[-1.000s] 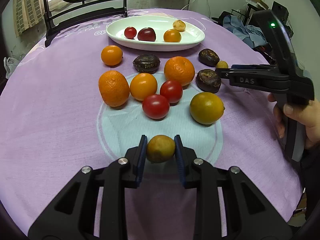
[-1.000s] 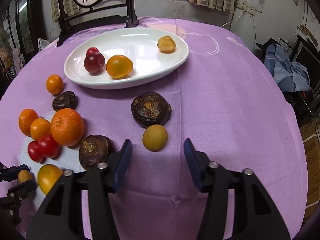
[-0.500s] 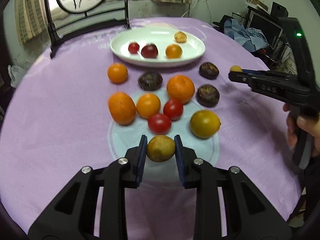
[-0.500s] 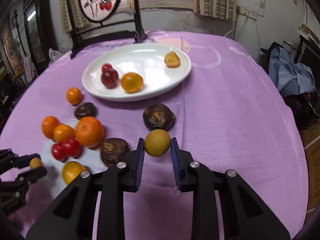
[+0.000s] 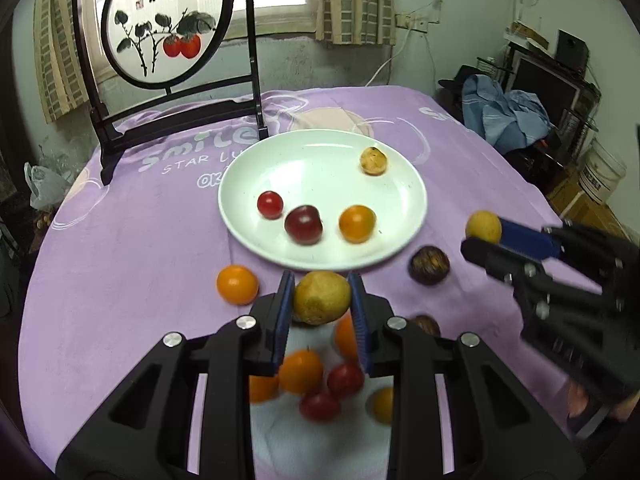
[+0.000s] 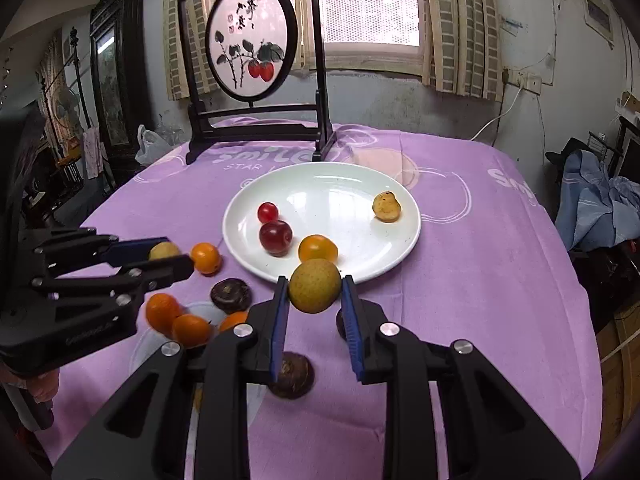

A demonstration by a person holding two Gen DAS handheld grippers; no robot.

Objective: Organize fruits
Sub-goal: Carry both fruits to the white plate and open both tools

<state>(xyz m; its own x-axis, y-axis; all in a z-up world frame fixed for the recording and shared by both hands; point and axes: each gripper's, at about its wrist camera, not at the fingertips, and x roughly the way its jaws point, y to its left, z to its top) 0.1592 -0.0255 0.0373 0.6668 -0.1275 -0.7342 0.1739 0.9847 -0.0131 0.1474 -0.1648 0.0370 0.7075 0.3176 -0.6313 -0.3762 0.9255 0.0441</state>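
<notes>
Left gripper [image 5: 321, 304] clamped on a yellowish fruit [image 5: 322, 297], right gripper [image 6: 315, 294] clamped on another, maybe longans [image 6: 315, 285]. Both held up just short of the plate [image 6: 404, 248].

The left gripper [image 5: 322, 318] was matte black plastic with open triangular cut-outs in each arm. 4 round silver screw heads sat behind the jaws, 2 per side. Ribbed blue pads [image 5: 283, 324] lined the inner faces of its fingers. The right gripper [image 6: 316, 316] matched it: black frame, blue pads [image 6: 353, 328], silver screws. Faint embossed lettering ran along one body's side, too small to read.
</notes>
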